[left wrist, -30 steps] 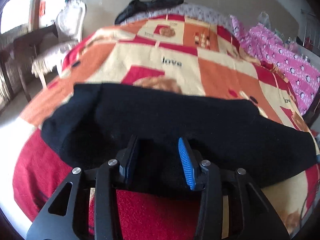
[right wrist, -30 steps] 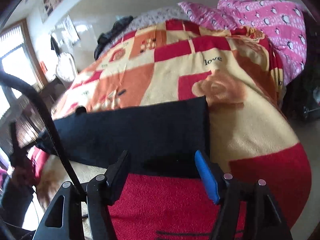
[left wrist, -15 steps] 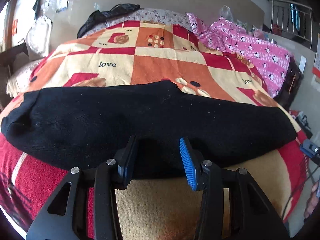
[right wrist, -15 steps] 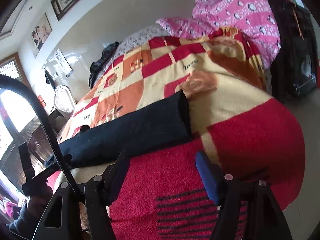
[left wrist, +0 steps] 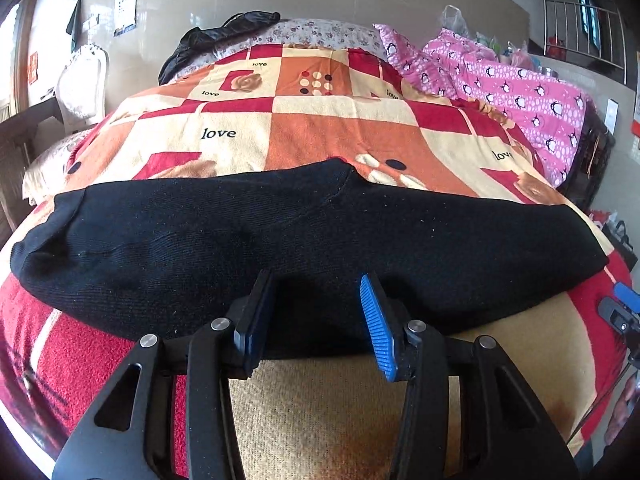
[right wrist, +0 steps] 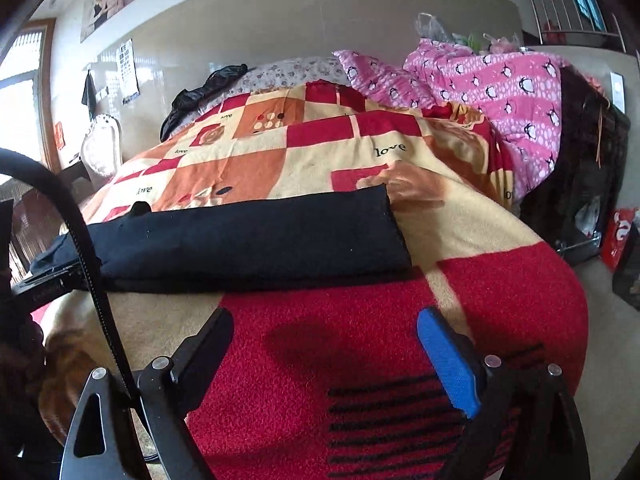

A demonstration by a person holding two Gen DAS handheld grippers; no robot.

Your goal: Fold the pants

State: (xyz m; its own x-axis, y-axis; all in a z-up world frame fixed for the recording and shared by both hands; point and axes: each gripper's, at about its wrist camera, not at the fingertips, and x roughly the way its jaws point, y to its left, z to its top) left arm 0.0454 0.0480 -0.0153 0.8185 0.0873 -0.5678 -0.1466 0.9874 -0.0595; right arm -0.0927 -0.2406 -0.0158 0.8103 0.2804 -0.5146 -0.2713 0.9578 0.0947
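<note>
Bed [left wrist: 344, 120] w/ red/orange/cream check blanket [right wrist: 280, 160] fills both views; pink penguin quilt [left wrist: 520, 96] heaped at far right. Black pants [left wrist: 304, 232] lie flat in a long band across blanket, near its front edge. L gripper [left wrist: 316, 312] over pants' near edge, jaws apart, gripping nothing. R gripper [right wrist: 324, 356] above red patch, just short of pants, jaws wide, released.

Long black folded pants [left wrist: 312, 236] lie crosswise on the red-and-orange checked fleece blanket [left wrist: 320, 120] covering the bed. A pink penguin-print quilt [left wrist: 520, 96] is heaped behind them to the right, and a black crumpled garment [left wrist: 216, 40] lies at the far end.
</note>
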